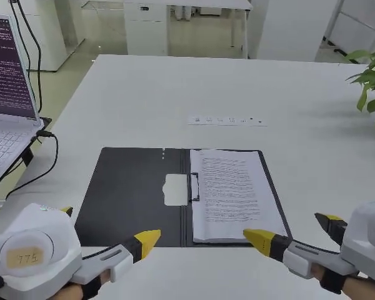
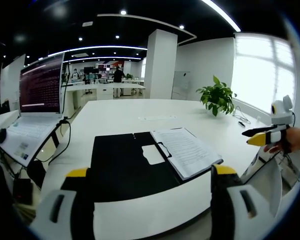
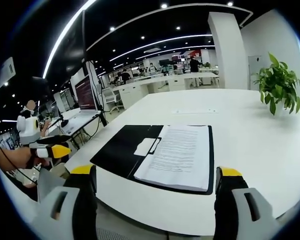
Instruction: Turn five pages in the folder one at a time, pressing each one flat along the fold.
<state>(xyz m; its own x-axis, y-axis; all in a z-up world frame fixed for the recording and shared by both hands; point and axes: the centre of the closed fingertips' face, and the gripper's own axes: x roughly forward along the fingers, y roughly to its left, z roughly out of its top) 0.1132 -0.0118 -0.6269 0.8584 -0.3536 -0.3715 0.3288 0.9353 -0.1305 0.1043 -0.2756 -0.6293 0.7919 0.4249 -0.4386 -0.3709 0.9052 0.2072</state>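
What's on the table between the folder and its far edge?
A thin white strip lies beyond the folder; the table there is otherwise bare, as the head view shows.

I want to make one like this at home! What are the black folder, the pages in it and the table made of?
The folder looks like matte black plastic or coated card: it lies flat and barely shines. The pages look like plain white printed paper, thin sheets in a stack. The table looks like a smooth white laminate with a faint sheen, though that is a guess.
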